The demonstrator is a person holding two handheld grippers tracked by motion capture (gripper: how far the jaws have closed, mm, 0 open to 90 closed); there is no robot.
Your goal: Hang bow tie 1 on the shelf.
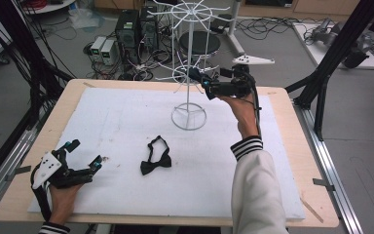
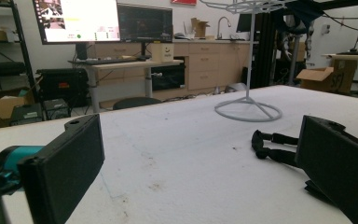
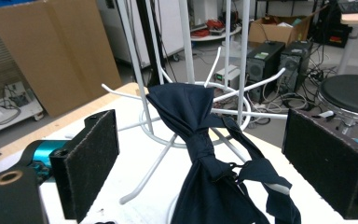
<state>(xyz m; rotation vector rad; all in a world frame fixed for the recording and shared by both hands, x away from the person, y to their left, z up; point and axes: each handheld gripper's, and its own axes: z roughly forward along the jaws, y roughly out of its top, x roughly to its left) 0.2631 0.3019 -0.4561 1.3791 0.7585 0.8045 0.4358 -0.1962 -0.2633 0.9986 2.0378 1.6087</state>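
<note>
A: We log the right gripper [image 1: 200, 84] raised beside the white wire rack [image 1: 189, 58], jaws spread, gripping nothing. A navy bow tie [image 3: 205, 154] hangs on a lower rack arm between them.

B: We note the left gripper [image 1: 85, 154] low on the white board [image 1: 126, 117], jaws released. A black bow tie [image 1: 156, 157] lies mid-board, apart from both.
</note>
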